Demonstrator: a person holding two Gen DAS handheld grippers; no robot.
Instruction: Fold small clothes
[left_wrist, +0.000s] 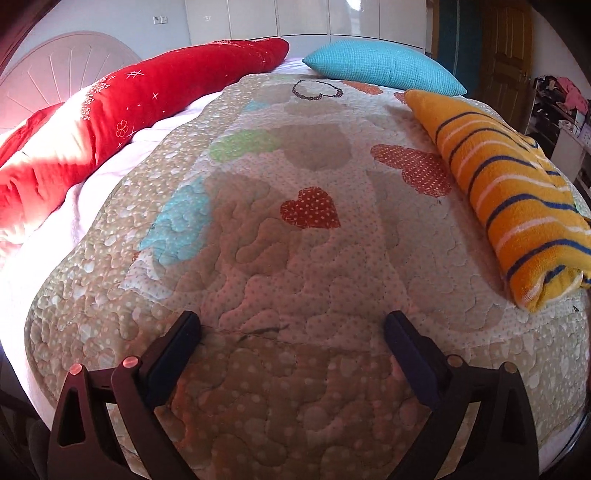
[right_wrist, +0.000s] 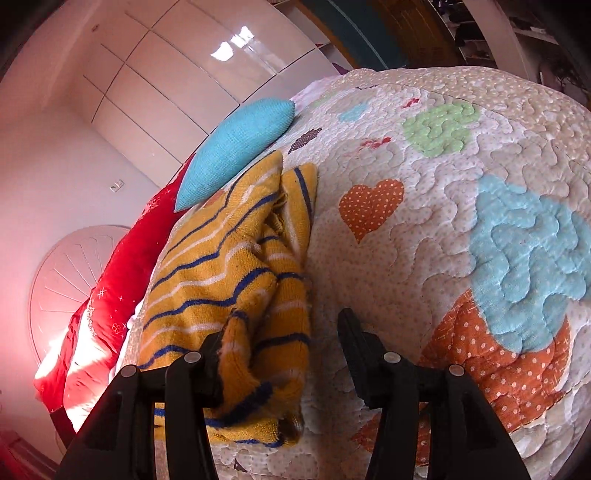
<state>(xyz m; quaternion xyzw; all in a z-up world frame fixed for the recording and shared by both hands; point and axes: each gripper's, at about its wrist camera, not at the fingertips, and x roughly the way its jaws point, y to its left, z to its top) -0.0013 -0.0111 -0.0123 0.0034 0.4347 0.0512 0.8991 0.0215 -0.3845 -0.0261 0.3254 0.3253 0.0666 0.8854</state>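
Observation:
A small yellow knit garment with blue and white stripes (left_wrist: 513, 192) lies folded in a long bundle on the quilted bedspread (left_wrist: 295, 258), at the right in the left wrist view. My left gripper (left_wrist: 291, 328) is open and empty, low over the quilt's near part, well left of the garment. In the right wrist view the garment (right_wrist: 229, 280) lies bunched at the left. My right gripper (right_wrist: 284, 339) is open right at the garment's near end; a fold of it lies against the left finger (right_wrist: 212, 354), and the right finger is over bare quilt.
A turquoise pillow (left_wrist: 384, 66) and a long red cushion (left_wrist: 122, 114) lie along the head of the bed, by a white headboard (left_wrist: 55, 70). White wardrobes stand behind. The bed's edge runs close below both grippers. A cluttered shelf (left_wrist: 561, 107) stands far right.

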